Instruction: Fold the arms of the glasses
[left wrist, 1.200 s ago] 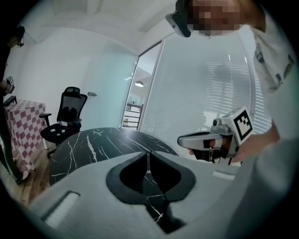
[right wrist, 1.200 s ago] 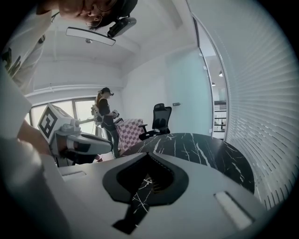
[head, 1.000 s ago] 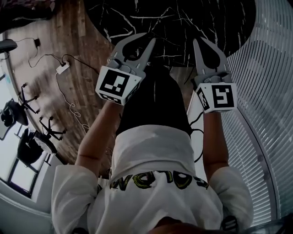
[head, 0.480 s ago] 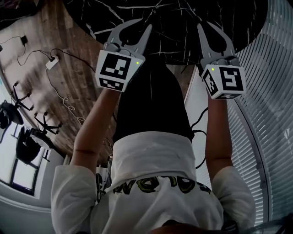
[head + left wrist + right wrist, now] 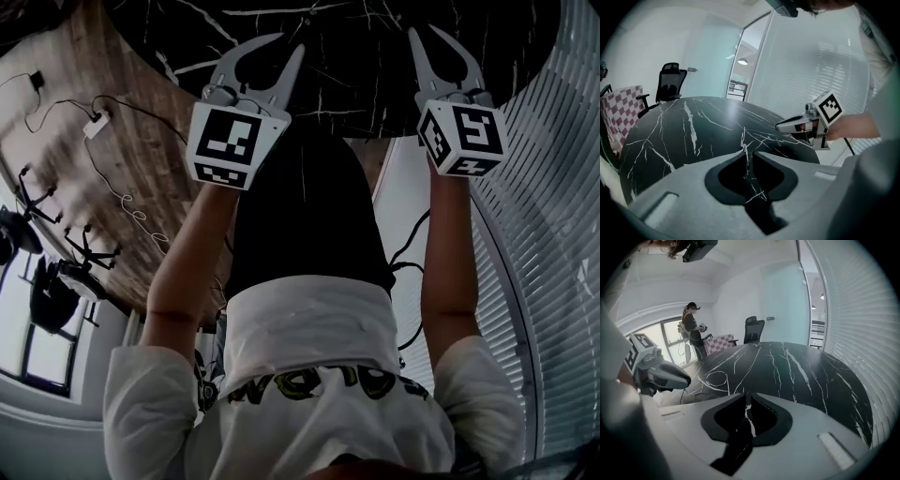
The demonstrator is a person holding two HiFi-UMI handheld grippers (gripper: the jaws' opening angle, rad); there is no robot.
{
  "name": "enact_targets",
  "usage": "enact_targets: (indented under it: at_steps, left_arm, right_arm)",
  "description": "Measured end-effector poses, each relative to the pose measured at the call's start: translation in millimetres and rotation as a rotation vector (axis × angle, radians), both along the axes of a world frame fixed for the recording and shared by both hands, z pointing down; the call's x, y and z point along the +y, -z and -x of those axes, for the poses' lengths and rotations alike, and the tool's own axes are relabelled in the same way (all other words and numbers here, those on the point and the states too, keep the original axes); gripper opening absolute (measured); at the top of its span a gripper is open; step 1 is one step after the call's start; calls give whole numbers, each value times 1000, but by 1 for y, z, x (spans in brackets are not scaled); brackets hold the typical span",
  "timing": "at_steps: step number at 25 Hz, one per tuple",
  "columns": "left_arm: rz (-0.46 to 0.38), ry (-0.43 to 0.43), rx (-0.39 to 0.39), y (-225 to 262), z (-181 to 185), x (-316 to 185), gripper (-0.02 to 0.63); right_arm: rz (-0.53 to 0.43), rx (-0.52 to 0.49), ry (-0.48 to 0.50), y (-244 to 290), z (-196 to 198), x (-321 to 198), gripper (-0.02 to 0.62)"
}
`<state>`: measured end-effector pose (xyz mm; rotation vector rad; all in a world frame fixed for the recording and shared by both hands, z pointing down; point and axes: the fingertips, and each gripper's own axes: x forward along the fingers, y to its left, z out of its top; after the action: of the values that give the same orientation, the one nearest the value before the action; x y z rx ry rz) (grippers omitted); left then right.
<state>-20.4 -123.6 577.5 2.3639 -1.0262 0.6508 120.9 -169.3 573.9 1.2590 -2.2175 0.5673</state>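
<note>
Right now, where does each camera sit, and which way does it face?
Head view: on the person's head, facing steeply down; shows white shirt, forearms, left gripper, right gripper, table edge.
Left gripper view: on the left gripper, along its narrowly parted, empty jaws across the table; right gripper at right.
Right gripper view: on the right gripper, along empty jaws that have just been opening; left gripper at left.
Shared: all show the black table; no glasses anywhere.

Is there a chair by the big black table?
Yes, in the left gripper view a black office chair stands just beyond the far edge of the black table.
</note>
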Motion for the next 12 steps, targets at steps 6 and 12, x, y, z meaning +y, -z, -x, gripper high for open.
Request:
enact_targets:
  at_steps: [6, 12]
  left_arm:
    - [-4, -2, 3, -2, -3, -1, 51]
    - [5, 5, -2, -6, -2, 0, 28]
  right_arm:
    - [25, 37, 54, -20, 2, -1, 60]
    - [31, 42, 86, -29, 8, 6, 64]
